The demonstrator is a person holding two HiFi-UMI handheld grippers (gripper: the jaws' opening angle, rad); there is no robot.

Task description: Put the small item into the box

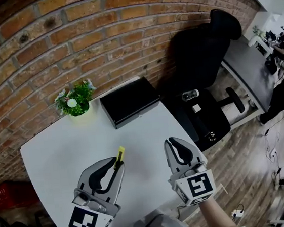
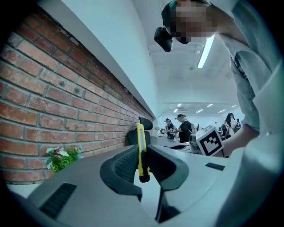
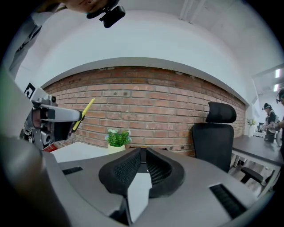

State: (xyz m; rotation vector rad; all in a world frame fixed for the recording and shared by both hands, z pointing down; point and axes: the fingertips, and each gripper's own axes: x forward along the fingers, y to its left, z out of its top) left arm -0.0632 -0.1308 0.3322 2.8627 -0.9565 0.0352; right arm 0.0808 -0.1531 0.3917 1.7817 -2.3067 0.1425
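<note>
A thin yellow stick-shaped item (image 1: 120, 154) with a black end is clamped upright between the jaws of my left gripper (image 1: 118, 164), which is shut on it; the left gripper view shows the yellow item (image 2: 141, 153) squeezed between the ribbed pads. The same item (image 3: 84, 113) sticks out of the left gripper in the right gripper view. My right gripper (image 1: 174, 143) hovers beside it over the white table (image 1: 59, 145), jaws shut with nothing between them. A black box (image 1: 129, 101) lies closed at the table's far edge, well ahead of both grippers.
A small potted plant (image 1: 75, 100) stands left of the box by the brick wall. A black office chair (image 1: 202, 63) sits right of the table with small objects on its seat. A red crate (image 1: 8, 194) is on the floor at left.
</note>
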